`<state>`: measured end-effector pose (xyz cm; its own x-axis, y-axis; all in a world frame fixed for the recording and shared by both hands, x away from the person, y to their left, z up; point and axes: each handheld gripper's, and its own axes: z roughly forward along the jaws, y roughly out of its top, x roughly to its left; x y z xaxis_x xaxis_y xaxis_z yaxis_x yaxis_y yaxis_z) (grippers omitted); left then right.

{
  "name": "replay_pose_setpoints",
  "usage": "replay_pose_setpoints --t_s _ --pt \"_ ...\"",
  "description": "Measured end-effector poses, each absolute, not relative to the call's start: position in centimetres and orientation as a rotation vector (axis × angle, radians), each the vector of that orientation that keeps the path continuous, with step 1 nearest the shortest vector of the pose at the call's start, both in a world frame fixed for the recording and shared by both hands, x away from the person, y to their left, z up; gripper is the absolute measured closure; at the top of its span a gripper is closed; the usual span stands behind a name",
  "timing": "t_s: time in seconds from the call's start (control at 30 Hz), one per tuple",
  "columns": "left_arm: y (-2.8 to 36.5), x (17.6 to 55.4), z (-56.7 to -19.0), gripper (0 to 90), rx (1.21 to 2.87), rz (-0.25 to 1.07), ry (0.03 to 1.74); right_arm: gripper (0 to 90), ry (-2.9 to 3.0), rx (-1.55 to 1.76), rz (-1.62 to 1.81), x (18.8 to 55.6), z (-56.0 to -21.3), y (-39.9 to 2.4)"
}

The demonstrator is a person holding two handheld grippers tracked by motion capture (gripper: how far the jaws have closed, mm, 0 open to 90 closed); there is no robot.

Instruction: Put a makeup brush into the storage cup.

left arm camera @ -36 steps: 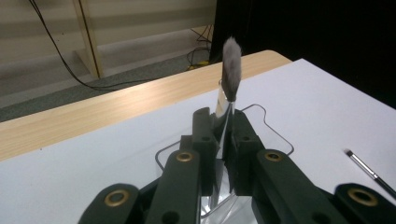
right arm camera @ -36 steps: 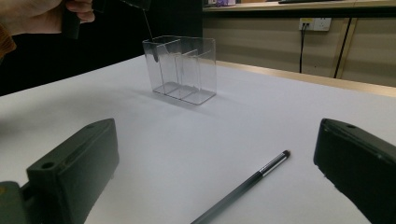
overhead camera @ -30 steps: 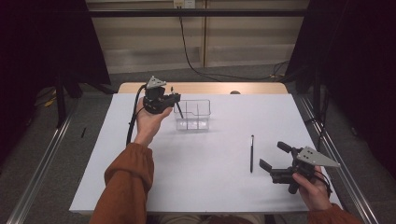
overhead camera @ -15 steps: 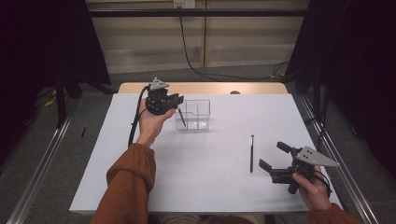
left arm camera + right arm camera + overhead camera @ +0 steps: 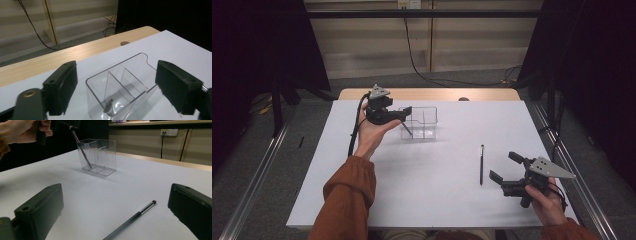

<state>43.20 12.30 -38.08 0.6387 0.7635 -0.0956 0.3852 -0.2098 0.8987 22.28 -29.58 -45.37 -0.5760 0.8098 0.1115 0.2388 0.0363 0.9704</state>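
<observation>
A clear plastic organiser box (image 5: 424, 121) with dividers stands at the far middle of the white table. My left gripper (image 5: 404, 113) hovers just above its left end. Its jaws have just been opening and now stand open, pressing on nothing. A thin dark brush (image 5: 407, 130) leans inside the box's end compartment (image 5: 110, 106), its upper end close under the left gripper's jaws (image 5: 83, 155). A second black brush (image 5: 481, 164) lies flat on the table. My right gripper (image 5: 503, 166) rests open just to its right, and the brush (image 5: 132, 218) lies between and ahead of its jaws.
The white table sheet (image 5: 422, 190) is bordered by a wooden strip (image 5: 437, 94) along the far edge. A cable (image 5: 354, 135) trails from the left gripper over the table's left part. Metal rails run along both sides of the table.
The left gripper's jaws have opened and let go of the thin brush, which has slid down into the box and now leans there. The right gripper has stayed put.
</observation>
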Motion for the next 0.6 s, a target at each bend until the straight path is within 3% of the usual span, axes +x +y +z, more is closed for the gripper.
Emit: replay_pose_setpoints --t_s 0.2,0.6 --pt "13.1 42.8 -38.3 4.6 1.791 0.451 0.944 0.0 1.841 1.059 1.57 22.3 -45.4 -29.6" --pt "14.6 40.9 -37.5 2.2 1.753 0.465 0.87 0.0 1.836 1.064 1.567 22.3 -45.4 -29.6"
